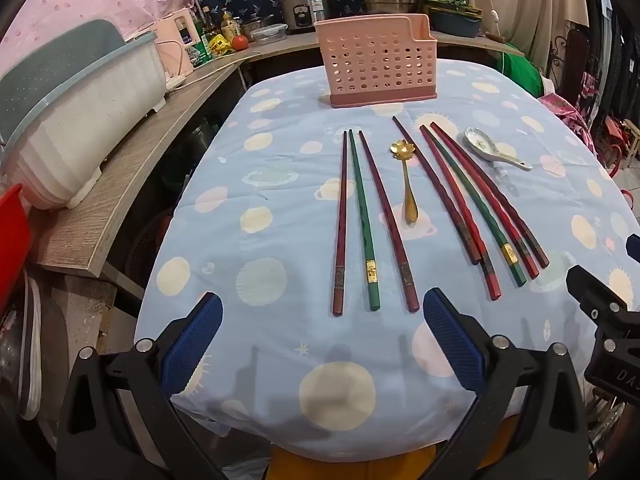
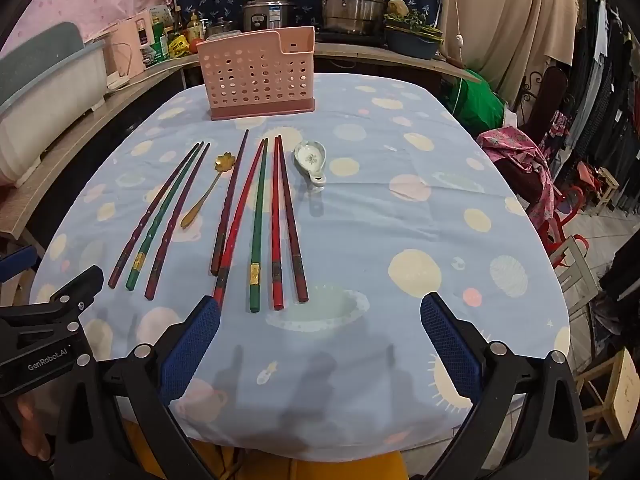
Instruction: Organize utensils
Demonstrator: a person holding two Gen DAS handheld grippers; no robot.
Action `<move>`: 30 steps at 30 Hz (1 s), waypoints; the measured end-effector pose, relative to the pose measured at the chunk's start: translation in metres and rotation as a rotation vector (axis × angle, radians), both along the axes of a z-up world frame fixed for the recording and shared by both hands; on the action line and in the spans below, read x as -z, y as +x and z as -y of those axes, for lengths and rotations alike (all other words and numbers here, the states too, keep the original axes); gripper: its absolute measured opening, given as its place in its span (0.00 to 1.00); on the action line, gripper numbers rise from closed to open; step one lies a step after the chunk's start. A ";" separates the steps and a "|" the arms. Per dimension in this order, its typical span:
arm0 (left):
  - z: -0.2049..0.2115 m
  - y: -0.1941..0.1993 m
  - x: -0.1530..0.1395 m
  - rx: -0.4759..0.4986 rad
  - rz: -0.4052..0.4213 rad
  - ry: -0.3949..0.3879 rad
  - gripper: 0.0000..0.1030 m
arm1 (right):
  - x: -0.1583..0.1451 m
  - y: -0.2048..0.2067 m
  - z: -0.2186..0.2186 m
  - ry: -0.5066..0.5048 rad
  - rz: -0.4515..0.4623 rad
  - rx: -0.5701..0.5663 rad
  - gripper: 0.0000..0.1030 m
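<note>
A pink perforated utensil holder (image 1: 378, 66) (image 2: 260, 78) stands upright at the far side of the table. Three chopsticks (image 1: 362, 220) (image 2: 158, 216) lie side by side on the left, several more (image 1: 480, 200) (image 2: 264, 216) on the right. A gold flower spoon (image 1: 406, 180) (image 2: 208, 190) lies between the groups. A white ceramic spoon (image 1: 490, 148) (image 2: 311, 160) lies furthest right. My left gripper (image 1: 322, 312) is open and empty at the near table edge. My right gripper (image 2: 320, 312) is open and empty, just short of the right chopstick ends.
The table wears a blue planet-print cloth (image 1: 280, 184) (image 2: 420, 208). A wooden counter (image 1: 132, 168) with a white dish rack (image 1: 80, 120) runs along the left. Pots and a rice cooker (image 2: 268, 10) stand behind. Chairs and clothes (image 2: 560, 184) crowd the right.
</note>
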State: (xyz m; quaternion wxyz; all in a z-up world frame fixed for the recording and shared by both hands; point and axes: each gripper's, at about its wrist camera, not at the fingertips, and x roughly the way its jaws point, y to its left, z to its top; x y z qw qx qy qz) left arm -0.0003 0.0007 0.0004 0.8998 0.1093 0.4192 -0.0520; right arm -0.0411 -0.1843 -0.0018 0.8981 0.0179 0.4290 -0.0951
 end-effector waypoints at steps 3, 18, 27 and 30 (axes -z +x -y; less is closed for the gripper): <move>-0.003 0.000 0.000 -0.008 -0.003 -0.003 0.93 | -0.001 -0.001 -0.001 -0.003 0.005 0.000 0.93; 0.000 0.003 0.008 0.004 -0.025 0.009 0.93 | 0.000 0.000 -0.001 0.001 -0.004 -0.002 0.93; 0.003 0.000 0.011 0.006 -0.022 0.015 0.93 | -0.001 0.001 -0.003 -0.001 -0.005 -0.001 0.93; 0.003 0.001 0.009 0.005 -0.024 0.014 0.93 | -0.001 0.001 -0.002 0.000 -0.006 -0.001 0.93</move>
